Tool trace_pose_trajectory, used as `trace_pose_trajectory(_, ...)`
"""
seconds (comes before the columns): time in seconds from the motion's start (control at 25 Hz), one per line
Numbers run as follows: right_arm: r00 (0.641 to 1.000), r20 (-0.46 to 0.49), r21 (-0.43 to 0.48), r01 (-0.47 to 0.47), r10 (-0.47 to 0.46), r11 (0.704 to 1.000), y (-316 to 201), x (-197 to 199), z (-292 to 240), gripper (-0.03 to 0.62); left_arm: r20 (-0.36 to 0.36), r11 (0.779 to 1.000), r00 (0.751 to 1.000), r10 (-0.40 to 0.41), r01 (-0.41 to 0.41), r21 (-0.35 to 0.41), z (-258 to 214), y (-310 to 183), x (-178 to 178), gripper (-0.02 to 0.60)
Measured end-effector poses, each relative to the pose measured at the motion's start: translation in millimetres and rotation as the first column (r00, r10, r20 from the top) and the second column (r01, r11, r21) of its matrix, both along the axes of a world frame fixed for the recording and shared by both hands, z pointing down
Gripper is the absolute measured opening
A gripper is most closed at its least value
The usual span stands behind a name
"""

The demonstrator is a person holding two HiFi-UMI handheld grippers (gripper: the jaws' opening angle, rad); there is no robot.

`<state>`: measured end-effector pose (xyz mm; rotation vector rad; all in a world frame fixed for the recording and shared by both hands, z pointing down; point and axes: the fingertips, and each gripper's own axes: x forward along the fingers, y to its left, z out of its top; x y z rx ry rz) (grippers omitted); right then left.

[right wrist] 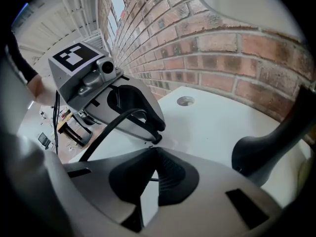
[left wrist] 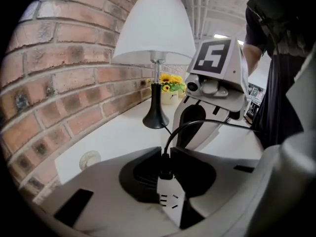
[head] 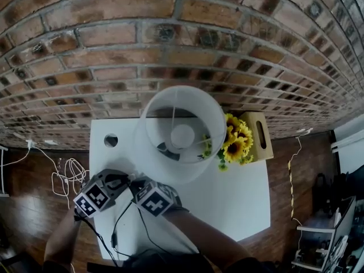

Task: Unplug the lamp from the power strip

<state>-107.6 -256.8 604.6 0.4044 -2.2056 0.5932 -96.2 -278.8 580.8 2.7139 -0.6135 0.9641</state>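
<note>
jaws on my left gripper (left wrist: 166, 154), nearly shut, pinch the black plug (left wrist: 165, 171) in the white power strip (left wrist: 172, 201); right gripper (right wrist: 152, 154) clamps that strip.

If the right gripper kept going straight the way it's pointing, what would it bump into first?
Most likely the left gripper. It sits just ahead of the right gripper, whose jaws hold the white power strip, though exact depth is unclear.

A red brick wall (head: 170, 33) fills the view toward 12 o'clock. The white table (head: 239, 198) stands against it. Dark wood floor (head: 34, 175) shows at 9 and 3 o'clock, with white cables (head: 65, 178) lying at 9.
</note>
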Motion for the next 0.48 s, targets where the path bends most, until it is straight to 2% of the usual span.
trace_pose_trajectory(0.16,1.0,0.006,-0.014,-0.018,0.018,1.0,-0.7,0.9,-0.3,0.003,0.002,1.0,1.0,-0.008,0.008,0.021,-0.8,0.9,-1.3,0.067)
trace_pose_trajectory(0.24,1.0,0.006,-0.017,-0.024,0.024,1.0,0.1,0.2,0.0,0.003,0.053,0.995,0.998,0.014,-0.019,0.093,-3.1,5.8,-1.1,0.067)
trace_pose_trajectory(0.28,1.0,0.006,-0.013,-0.023,0.023,1.0,-0.4,-0.4,-0.1,0.003,0.049,0.988,0.998,0.026,-0.033,0.148,-14.4,6.8,3.1,0.067)
trace_pose_trajectory(0.36,1.0,0.01,-0.004,-0.017,0.017,1.0,-2.5,-1.4,-0.5,0.003,-0.024,0.969,0.999,0.032,-0.025,0.246,-55.5,-1.7,17.6,0.072)
trace_pose_trajectory(0.4,1.0,0.015,-0.006,-0.018,0.018,1.0,-3.2,-1.0,-0.5,0.003,-0.005,0.958,0.999,0.039,-0.036,0.286,-67.9,-8.4,20.9,0.072)
trace_pose_trajectory(0.44,1.0,0.018,-0.011,-0.025,0.025,1.0,-2.8,0.2,-0.3,0.003,0.045,0.948,0.998,0.048,-0.059,0.314,-70.3,-12.7,19.7,0.072)
trace_pose_trajectory(0.48,0.999,0.02,-0.016,-0.033,0.033,0.999,-1.2,1.1,0.2,0.003,0.076,0.947,0.996,0.053,-0.074,0.313,-67.5,-13.1,15.5,0.072)
